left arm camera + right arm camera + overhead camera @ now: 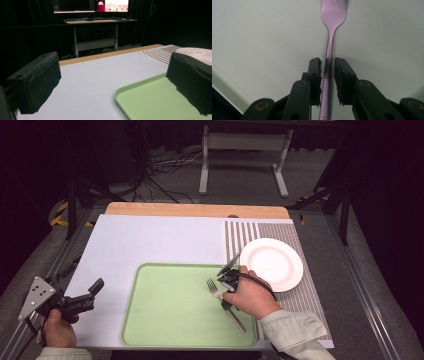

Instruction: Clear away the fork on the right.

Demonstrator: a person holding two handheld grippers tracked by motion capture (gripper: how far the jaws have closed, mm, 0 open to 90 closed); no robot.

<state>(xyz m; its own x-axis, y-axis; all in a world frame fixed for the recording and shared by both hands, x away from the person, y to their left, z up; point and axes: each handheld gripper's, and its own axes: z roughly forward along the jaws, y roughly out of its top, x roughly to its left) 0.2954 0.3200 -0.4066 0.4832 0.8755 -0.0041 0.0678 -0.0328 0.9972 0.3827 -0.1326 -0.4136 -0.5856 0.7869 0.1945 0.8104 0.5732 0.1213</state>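
In the right gripper view, the right gripper [327, 62] has its two black jaws set on either side of the handle of a metal fork [331, 37], close to it but with a thin gap showing on each side, so whether they are pressing on it I cannot tell. The fork runs straight up the middle of that view, tines at the far end, lying flat on the pale green tray [262, 37].

In the high view the right gripper [227, 279] sits under the person's right hand [250, 296] at the right part of the tray [165, 305]. The fork [220, 299] lies on the tray there, tines pointing far-left and handle running near-right under the hand. Just right of the hand, a white plate [272, 264] rests on a striped placemat [300, 300], beside the tray's far right corner.

The left gripper [92, 292] is held by the left hand [57, 330] at the near left edge of the white table cover [150, 240], left of the tray and well apart from the fork. In the left gripper view its jaws stand wide apart with nothing between them, framing the tray's [150, 100] far left corner.
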